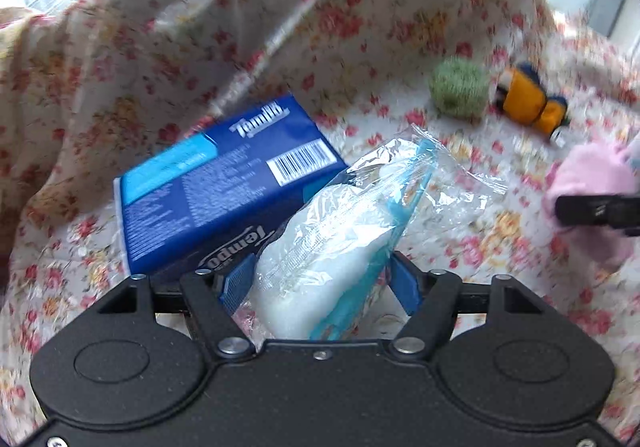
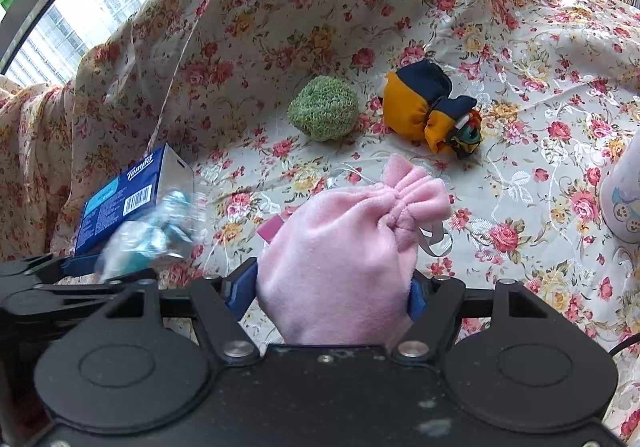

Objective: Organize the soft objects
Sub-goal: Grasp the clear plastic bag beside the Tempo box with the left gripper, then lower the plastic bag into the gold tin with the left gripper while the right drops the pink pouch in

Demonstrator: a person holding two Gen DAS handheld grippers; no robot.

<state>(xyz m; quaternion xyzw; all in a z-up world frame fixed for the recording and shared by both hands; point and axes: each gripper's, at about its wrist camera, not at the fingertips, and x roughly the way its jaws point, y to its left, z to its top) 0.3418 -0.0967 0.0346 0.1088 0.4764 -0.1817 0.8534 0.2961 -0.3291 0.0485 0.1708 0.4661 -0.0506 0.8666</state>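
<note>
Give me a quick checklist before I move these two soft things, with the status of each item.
1. Left gripper closed on the clear plastic packet: ok.
2. Right gripper closed on the pink pouch: ok.
3. Packet clear of the blue tissue pack: cannot tell, they overlap.
4. Green ball and yellow-navy toy out of the way: ok.
5. Drop-off spot visible: not ok.

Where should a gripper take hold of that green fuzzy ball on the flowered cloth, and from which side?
Grip the green ball across its middle, coming straight down from above. It is roundish and sits alone on the flowered cloth, with open cloth on both sides. The orange and navy pouch lies apart to its right, so jaws closing left-right should fit.
</note>
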